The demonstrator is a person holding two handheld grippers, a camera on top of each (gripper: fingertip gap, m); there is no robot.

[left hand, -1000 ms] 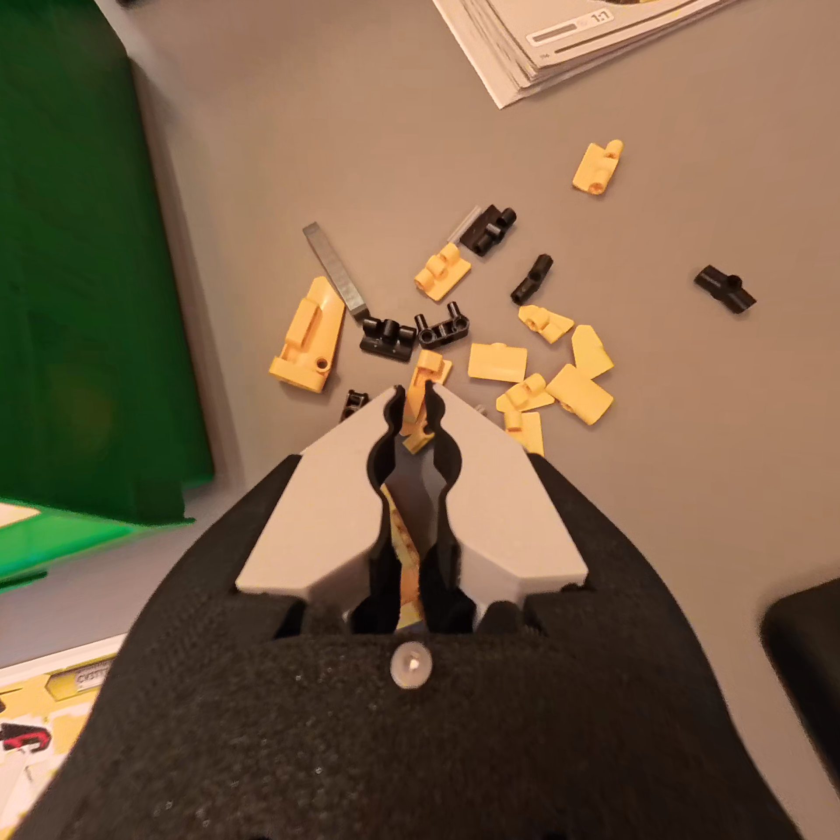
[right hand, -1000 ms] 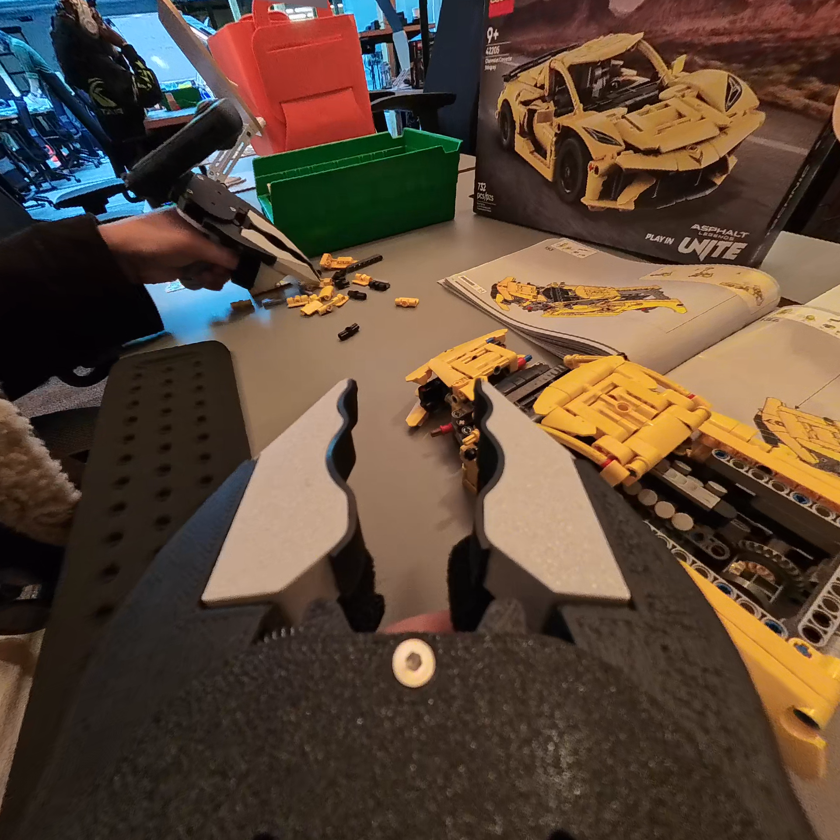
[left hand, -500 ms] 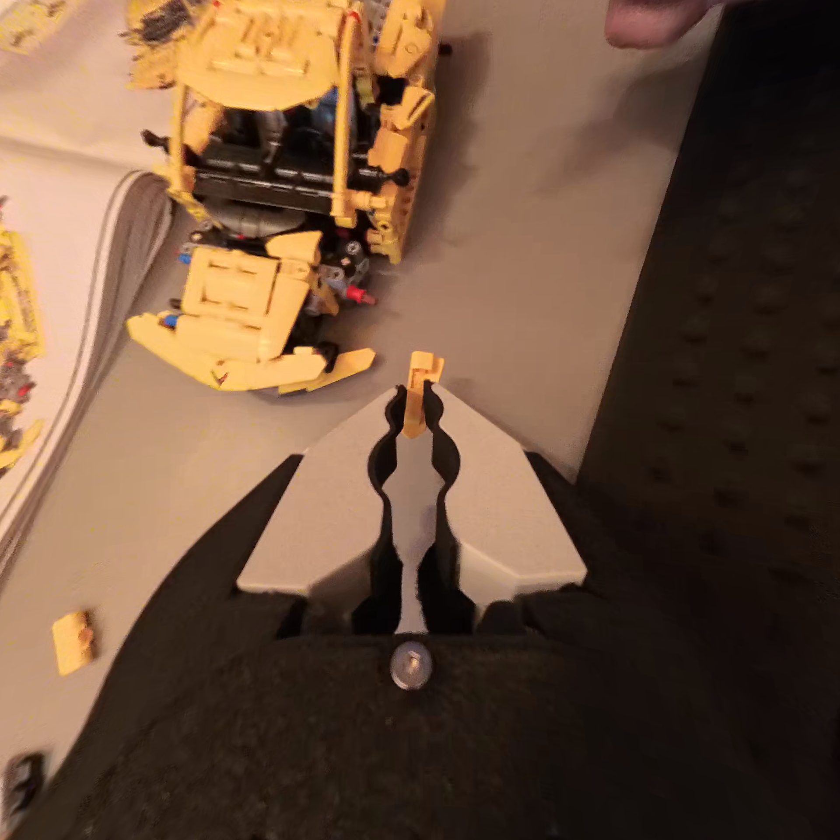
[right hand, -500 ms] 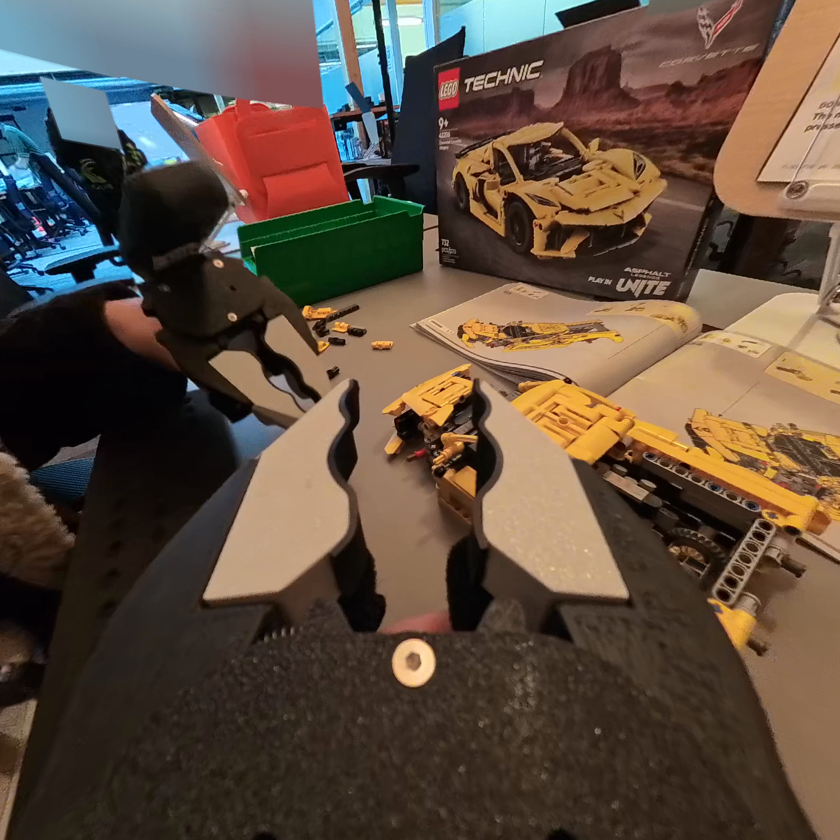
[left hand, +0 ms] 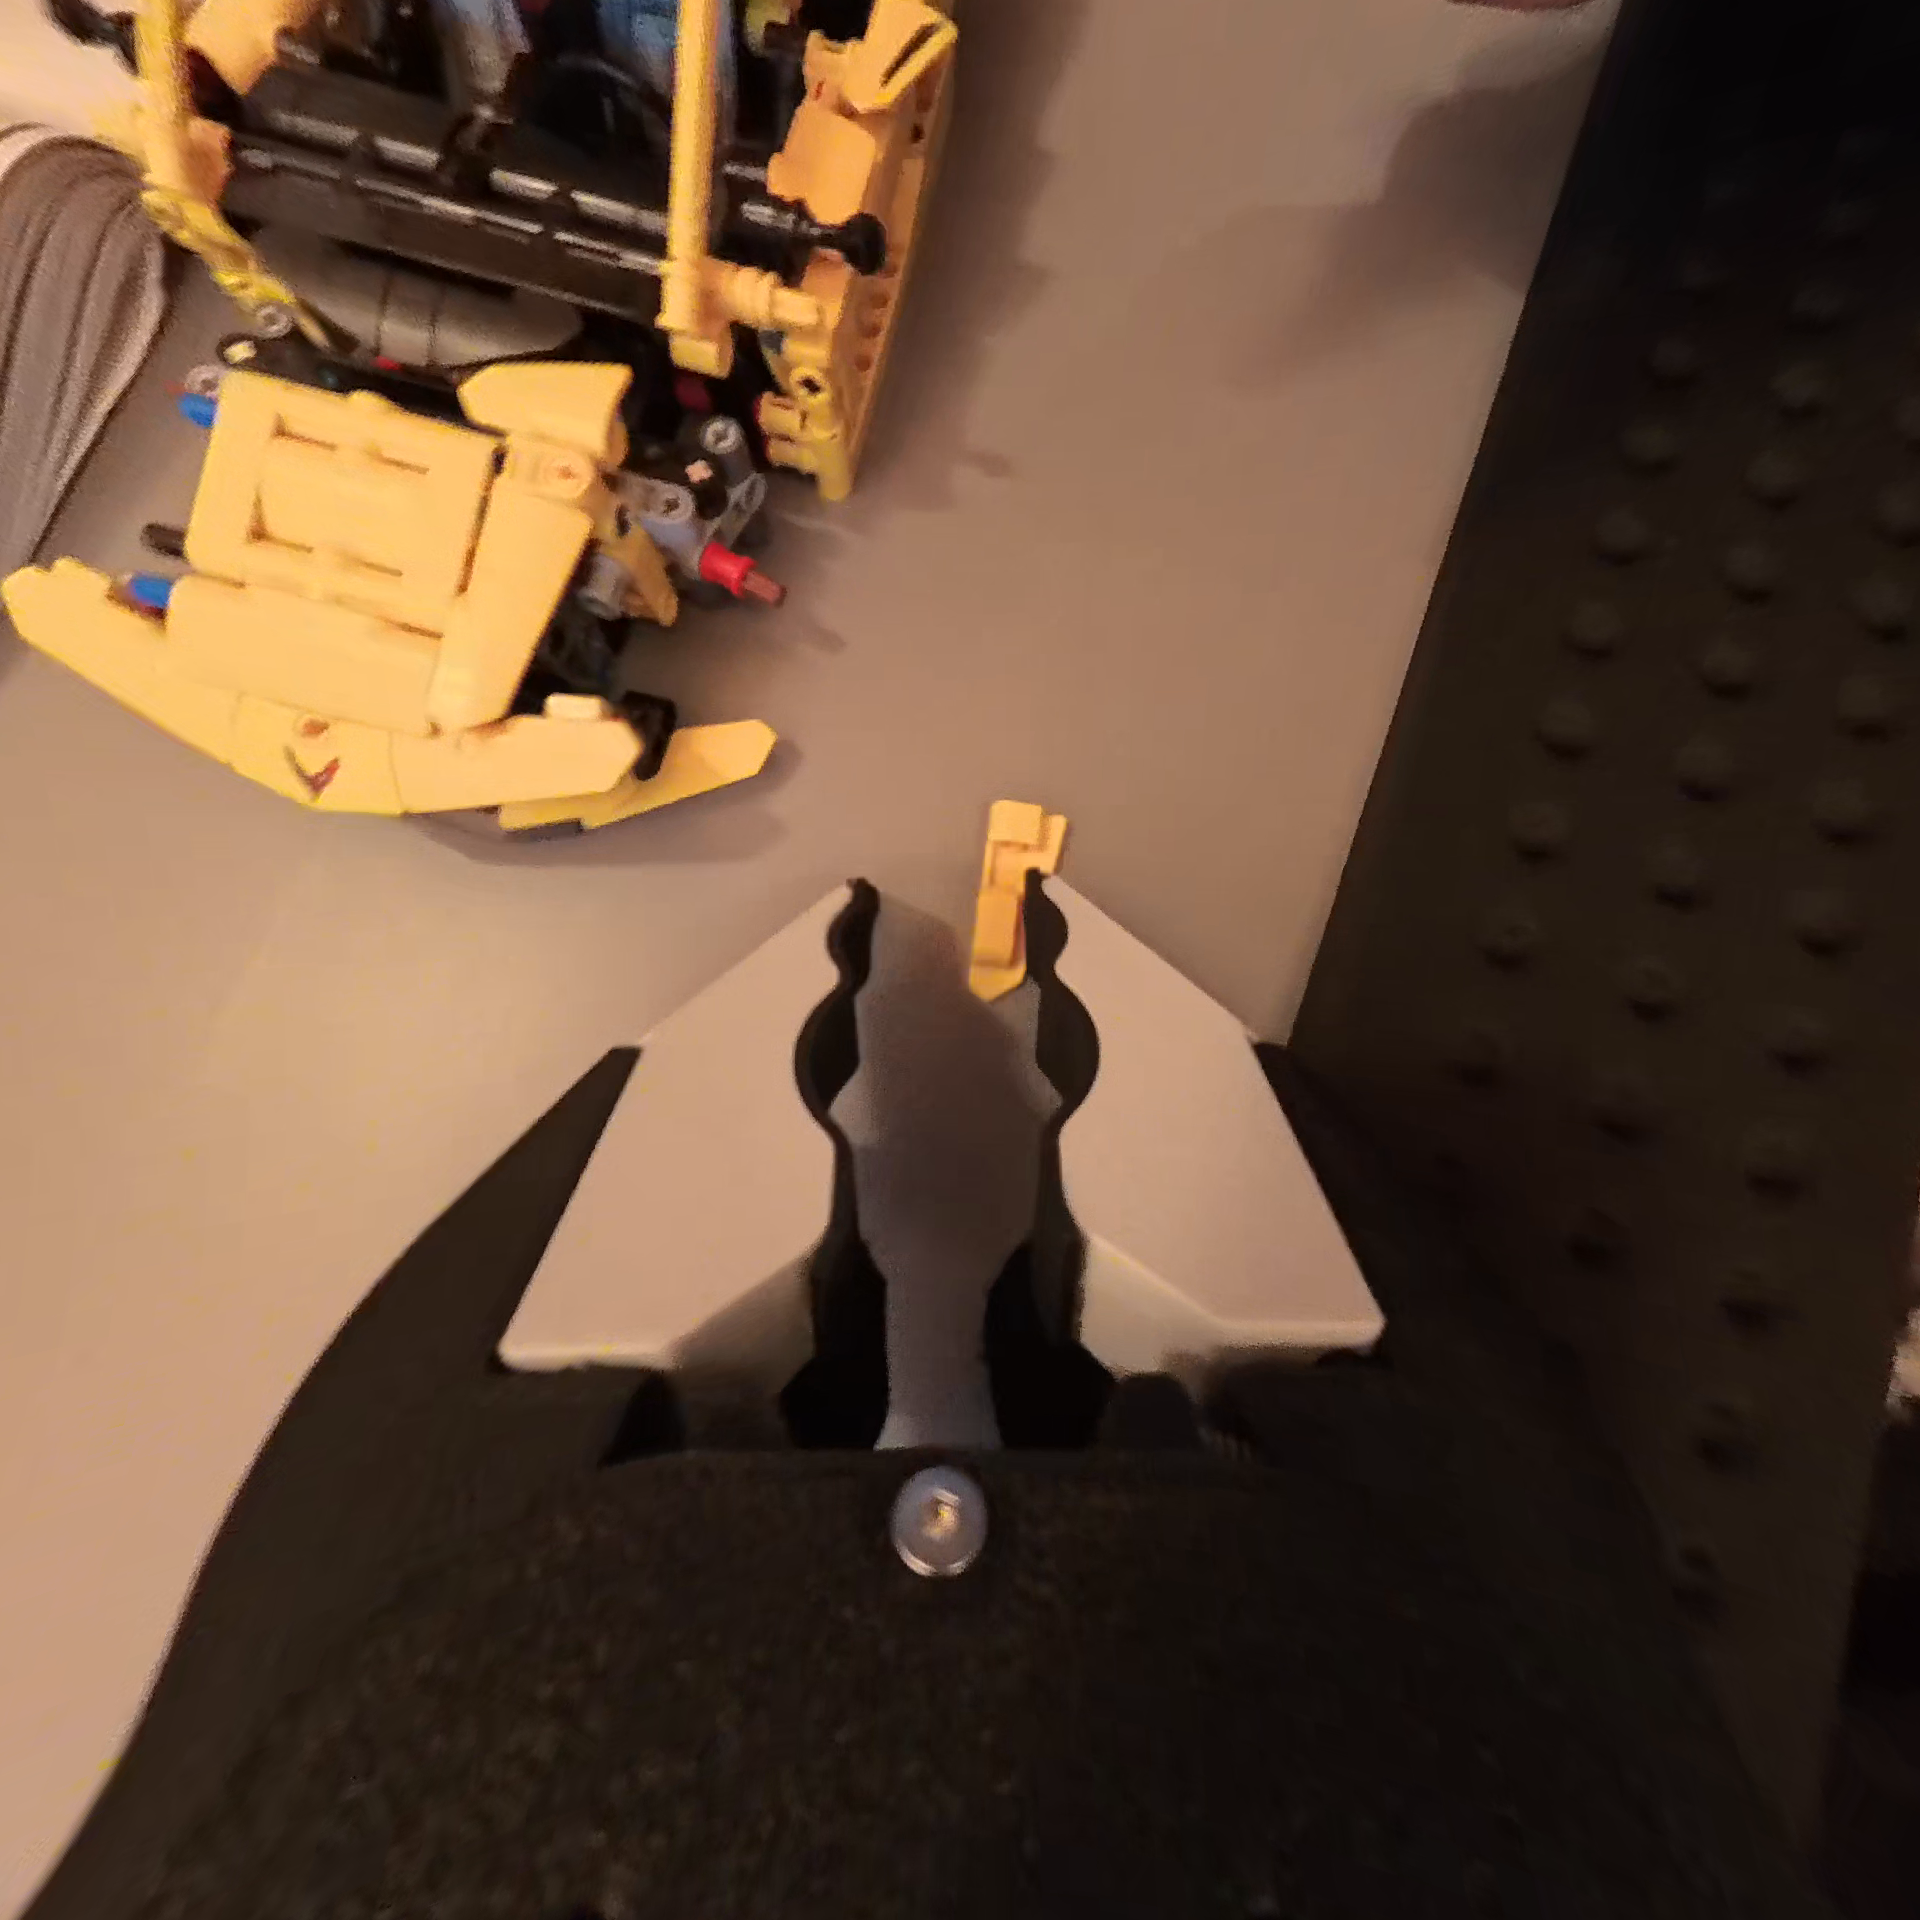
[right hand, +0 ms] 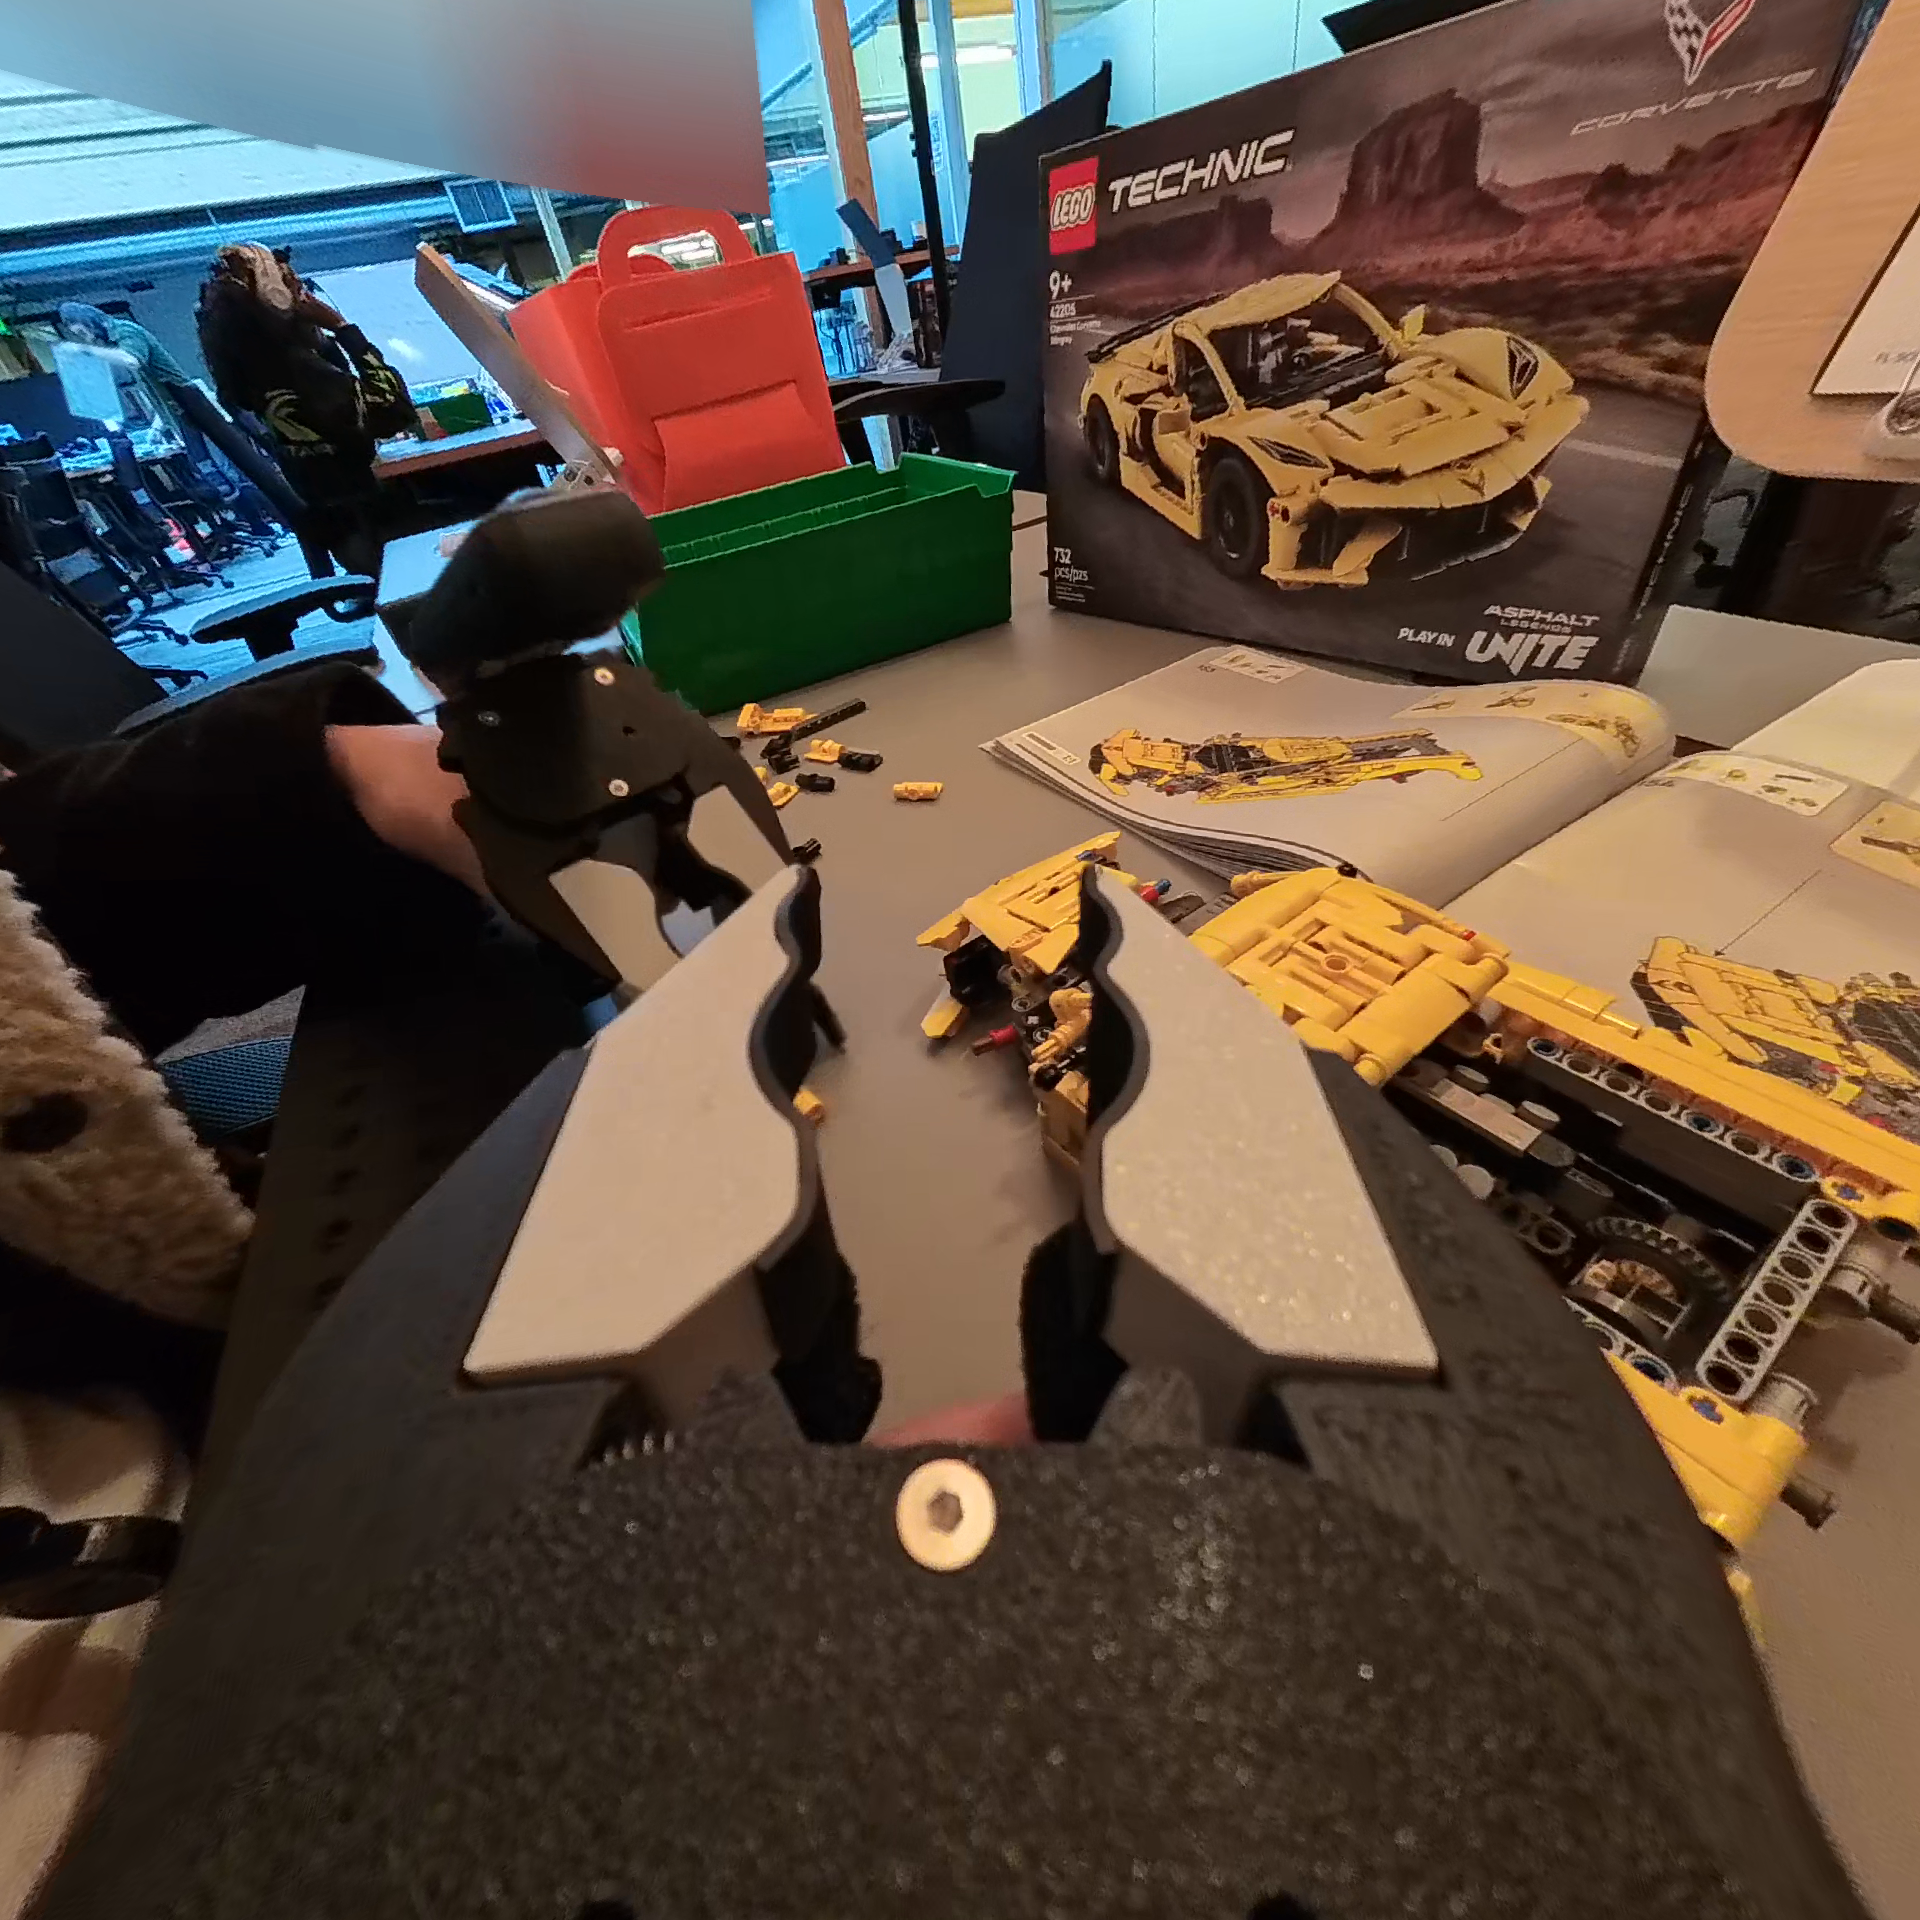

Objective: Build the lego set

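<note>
— At far left of the left wrist view, the car (left hand: pixel 416 582) is seen, part-built, nose toward the camera. What is found beside it?

— A small yellow piece (left hand: pixel 1013 883) is seen just right of the nose, against the inner face of the left gripper's (left hand: pixel 945 885) right finger. The jaws are parted and the other finger is clear of it, so it is judged released, not gripped. Whether it is down on the table cannot be told.

— And further right?

— The black mat (left hand: pixel 1662 831) is met.

— How is the piece expected to handle?

— It is judged light, stiff and smooth, easily flicked or tipped. It is best taken across its flat sides, near the middle, so that the connector end is left free.

— The right gripper (right hand: pixel 943 883)?

— It is held wide apart, with nothing in it, and is aimed at the car.
</note>
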